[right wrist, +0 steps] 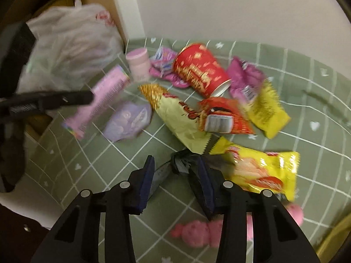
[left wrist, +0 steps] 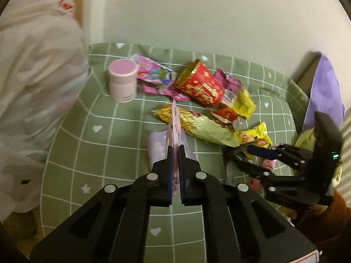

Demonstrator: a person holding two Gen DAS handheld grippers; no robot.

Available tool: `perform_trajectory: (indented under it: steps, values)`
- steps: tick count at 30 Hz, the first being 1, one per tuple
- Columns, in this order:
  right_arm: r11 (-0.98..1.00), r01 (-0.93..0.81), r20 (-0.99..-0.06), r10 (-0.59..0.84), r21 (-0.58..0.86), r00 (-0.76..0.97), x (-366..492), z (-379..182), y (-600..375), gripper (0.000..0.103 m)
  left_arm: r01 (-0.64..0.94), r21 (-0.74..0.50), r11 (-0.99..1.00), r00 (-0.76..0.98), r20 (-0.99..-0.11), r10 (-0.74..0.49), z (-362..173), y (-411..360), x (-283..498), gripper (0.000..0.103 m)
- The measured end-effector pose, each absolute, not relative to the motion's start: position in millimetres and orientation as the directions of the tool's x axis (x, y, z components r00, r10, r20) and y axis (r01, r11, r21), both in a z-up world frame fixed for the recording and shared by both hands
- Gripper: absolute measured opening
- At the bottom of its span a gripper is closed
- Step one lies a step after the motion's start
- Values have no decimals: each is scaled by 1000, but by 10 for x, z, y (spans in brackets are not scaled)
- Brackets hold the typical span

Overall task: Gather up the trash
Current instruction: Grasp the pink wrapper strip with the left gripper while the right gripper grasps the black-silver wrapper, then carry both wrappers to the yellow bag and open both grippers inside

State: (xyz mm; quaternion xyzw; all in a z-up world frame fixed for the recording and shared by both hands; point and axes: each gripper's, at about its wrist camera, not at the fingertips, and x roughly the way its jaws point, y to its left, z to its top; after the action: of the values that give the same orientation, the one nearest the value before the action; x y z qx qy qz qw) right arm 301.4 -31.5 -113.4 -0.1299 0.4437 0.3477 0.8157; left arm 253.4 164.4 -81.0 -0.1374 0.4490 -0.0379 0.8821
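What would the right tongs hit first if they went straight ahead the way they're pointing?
Probably the crumpled dark wrapper lying between the open right tongs, just ahead of the tips; behind it lies the pale green snack bag. Depth is blurred.

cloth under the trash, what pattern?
Green tablecloth, white grid lines with small white hearts and stars; clearest in right wrist view.

Your left tongs (left wrist: 174, 153) are closed tight, the two blue-padded fingers (left wrist: 169, 166) pinching a flat pink wrapper (left wrist: 175, 127) edge-on between them, held up off the surface and pointing toward the far side. Your right tongs (right wrist: 175, 171) are spread wide, pads (right wrist: 145, 179) well apart, angled down low over the near right of the pile. In the left wrist view they reach in from the right.
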Motion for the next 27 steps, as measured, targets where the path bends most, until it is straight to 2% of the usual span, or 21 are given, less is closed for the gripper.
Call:
perform_trajectory:
  steps: [5, 8, 15, 21, 27]
  values:
    - [718, -691, -853, 410, 83, 324, 3055, -1334, -175, 18, -89, -285, 954, 598, -781, -177, -837, 1771, 2447, 4]
    - [716, -686, -821, 465, 129, 331, 2996, -1228, -208, 16, -88, -284, 955, 602, -778, -176, -838, 1770, 2422, 4]
    - [736, -669, -734, 514, 110, 445, 2845, -665, -450, 16, -60, -309, 949, 633, -747, -204, -714, 1733, 2429, 4]
    - [769, -636, -676, 505, 69, 537, 2808, -237, -691, 16, -15, -338, 941, 691, -684, -235, -398, 1672, 2524, 4]
    - [814, -580, -584, 461, -22, 668, 2654, 282, -997, 16, 104, -334, 937, 757, -584, -292, 87, 1418, 2675, 4]
